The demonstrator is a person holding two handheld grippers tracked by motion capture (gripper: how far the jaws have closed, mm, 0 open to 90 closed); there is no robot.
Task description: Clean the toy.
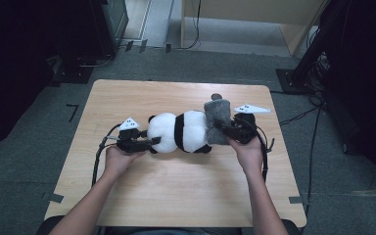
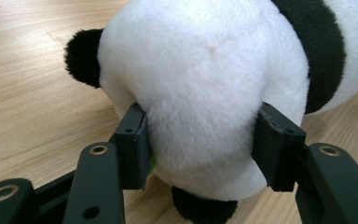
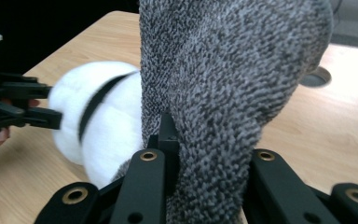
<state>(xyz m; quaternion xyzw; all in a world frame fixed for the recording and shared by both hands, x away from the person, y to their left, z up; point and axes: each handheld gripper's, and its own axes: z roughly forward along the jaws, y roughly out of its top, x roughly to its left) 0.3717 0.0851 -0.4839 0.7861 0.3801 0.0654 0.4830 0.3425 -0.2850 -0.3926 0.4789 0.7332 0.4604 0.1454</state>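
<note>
Apparently mid-dressing, the left gripper [image 2: 200, 140] pinches the head of the black-and-white plush panda [image 1: 181, 131] lying between both grippers, while the right gripper [image 3: 205, 154] clamps a fuzzy grey knit sock [image 3: 228, 79], needing next a pull over the rump.

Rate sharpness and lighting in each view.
High view: even overhead light on the table, dark surroundings, soft overall. Left gripper view: panda sharp, bright, no glare. Right gripper view: grey sock crisp, the panda behind it blurred, bright glare on the tabletop at right.
</note>
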